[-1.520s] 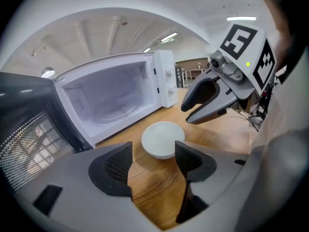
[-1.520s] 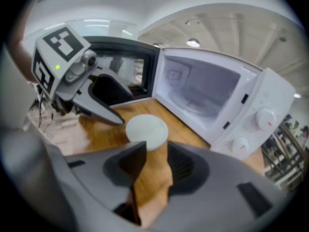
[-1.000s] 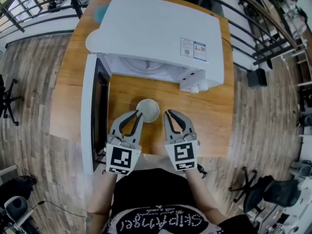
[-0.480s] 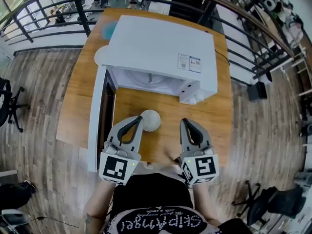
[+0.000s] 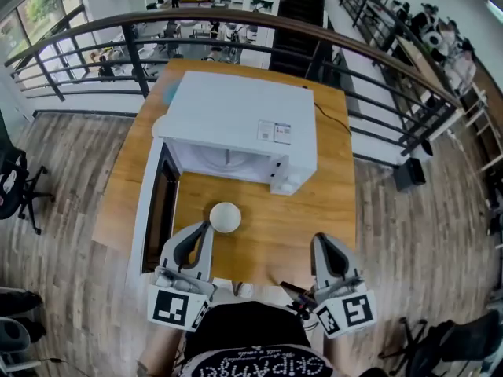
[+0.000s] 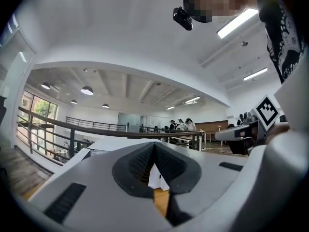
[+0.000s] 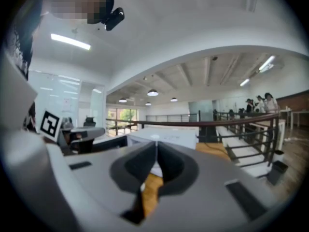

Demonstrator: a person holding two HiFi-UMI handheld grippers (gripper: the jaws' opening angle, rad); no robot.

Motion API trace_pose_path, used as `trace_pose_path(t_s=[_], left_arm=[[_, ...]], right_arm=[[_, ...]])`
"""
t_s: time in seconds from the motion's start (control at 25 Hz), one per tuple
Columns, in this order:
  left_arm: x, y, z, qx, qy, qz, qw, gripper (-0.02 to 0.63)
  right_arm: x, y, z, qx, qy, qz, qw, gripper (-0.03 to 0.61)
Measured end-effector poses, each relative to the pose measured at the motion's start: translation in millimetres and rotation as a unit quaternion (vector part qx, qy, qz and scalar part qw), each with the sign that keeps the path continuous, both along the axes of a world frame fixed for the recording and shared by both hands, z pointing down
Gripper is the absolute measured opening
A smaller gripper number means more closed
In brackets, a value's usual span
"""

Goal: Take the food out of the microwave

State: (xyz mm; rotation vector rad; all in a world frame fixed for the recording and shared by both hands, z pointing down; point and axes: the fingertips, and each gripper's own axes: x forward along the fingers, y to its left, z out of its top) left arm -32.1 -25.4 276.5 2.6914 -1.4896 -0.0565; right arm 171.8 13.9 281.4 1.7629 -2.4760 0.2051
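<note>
Both claws have drawn back from the bowl (image 5: pixel 225 217) they were flanking a second ago and now sit higher and closer to the person, at the near edge of the tabletop (image 5: pixel 306 218). The left claw (image 5: pixel 202 230) hangs just beside the bowl without touching it, and the right claw (image 5: pixel 324 244) is well apart from it. Each gripper view shows the jaws pressed together with nothing between them, so both claws are clenched and empty.

The bowl has stayed where it was, on the bare wood just in front of the microwave (image 5: pixel 236 108), outside its open mouth. I cannot tell what is in the bowl. Judging by that, the food is already out and the task looks all but finished, and the hands seem to be pulling away.

The microwave door (image 5: pixel 145 210) is swung wide open at the microwave's left side, reaching almost to the near edge of the tabletop. A pale round thing (image 5: pixel 159 122) peeks out at the microwave's back left corner. A dark railing (image 5: pixel 236 18) runs behind the microwave. Nothing lies between the bowl and the claws. Only the open door crowds the left claw.
</note>
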Motion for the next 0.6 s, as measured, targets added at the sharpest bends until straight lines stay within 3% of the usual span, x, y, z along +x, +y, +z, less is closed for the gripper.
trace_pose_path(t_s=[0.32,0.6], left_arm=[[20,58,-11,0.025,0.014,0.004,0.9996,0.032],[20,91,3,0.001,0.036,-0.019,0.9992,0.032]], right_arm=[[50,65,-1,-0.005,-0.016,0.028,0.999,0.035],[68,99,9,-0.019,-0.016,0.051,0.998,0.035]])
